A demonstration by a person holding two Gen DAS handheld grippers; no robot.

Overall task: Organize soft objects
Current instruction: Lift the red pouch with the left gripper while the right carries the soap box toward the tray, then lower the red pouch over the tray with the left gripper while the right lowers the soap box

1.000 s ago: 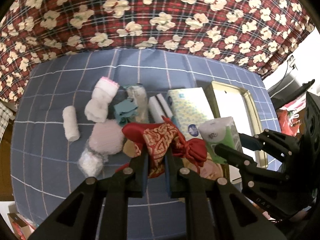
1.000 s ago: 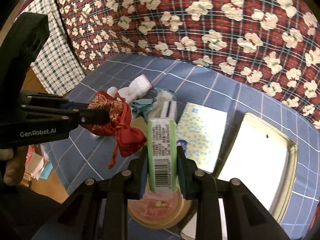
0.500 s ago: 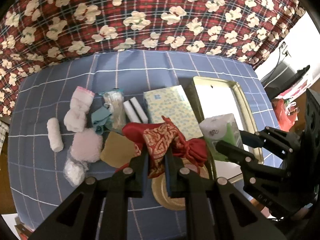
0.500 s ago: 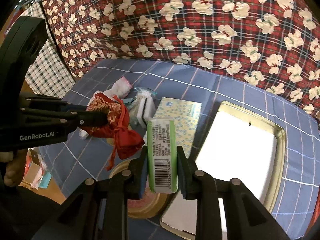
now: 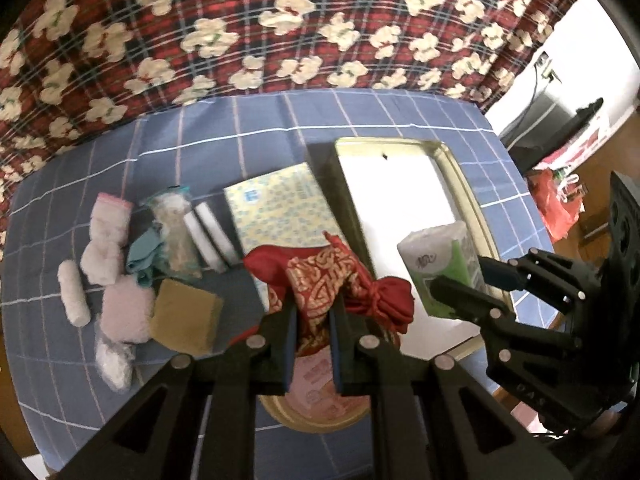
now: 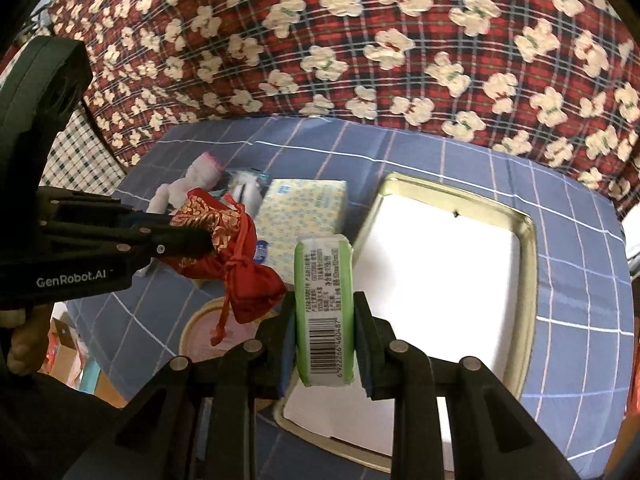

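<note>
- Left wrist view: left gripper (image 5: 312, 320) is clamped on the red pouch (image 5: 332, 280), held above the bench (image 5: 260, 148).
- Right gripper (image 6: 325, 344) clamps the green tissue pack (image 6: 324, 312) over the tray (image 6: 528, 240).
- Tray holds nothing yet; the tissue box (image 5: 280, 208), sponge (image 5: 188, 320) and cotton items remain unsorted.

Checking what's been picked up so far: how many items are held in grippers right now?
2. The red pouch is in the left gripper; the green tissue pack is in the right gripper over the tray.
</note>
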